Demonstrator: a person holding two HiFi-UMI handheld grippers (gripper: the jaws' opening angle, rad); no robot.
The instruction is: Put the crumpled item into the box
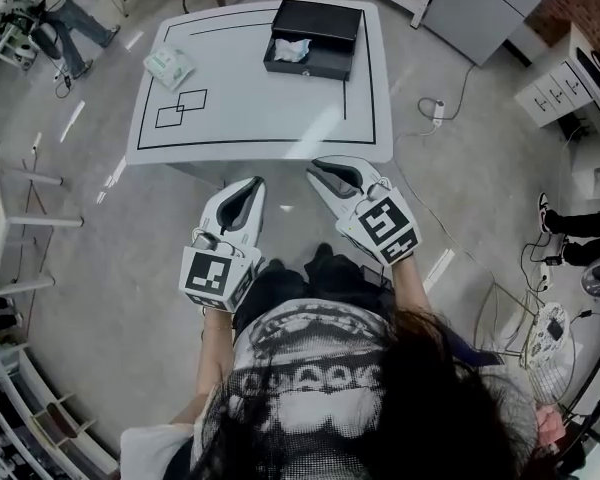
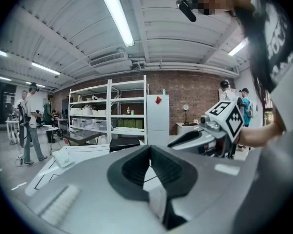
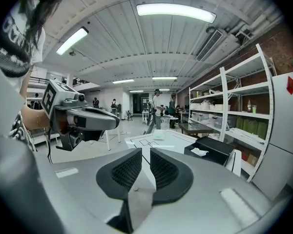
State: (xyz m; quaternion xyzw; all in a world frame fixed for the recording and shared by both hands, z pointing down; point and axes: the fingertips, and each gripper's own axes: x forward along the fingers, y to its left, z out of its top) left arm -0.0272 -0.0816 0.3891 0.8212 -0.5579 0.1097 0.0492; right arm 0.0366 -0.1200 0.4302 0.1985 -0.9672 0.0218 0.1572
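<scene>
Step in hand: none active. Crumpled item (image 1: 292, 50), white, already lies inside black box (image 1: 310, 68) at far right of surface (image 1: 270, 108); task judged complete.

Left hand-held gripper (image 1: 252, 183): jaws clenched tip to tip, empty. Right hand-held gripper (image 1: 320, 168): jaws drawn in to narrow slit, nothing between. Both held near person's body, well apart from box.

Next move: probably none beyond checking item sits fully within box walls.

Surface: white, black outline markings, flat packet (image 1: 168, 65) at far left corner.

Room: workshop, brick wall, shelving (image 2: 107, 111), white fridge (image 2: 157, 116), ceiling strip lights, people in background.
</scene>
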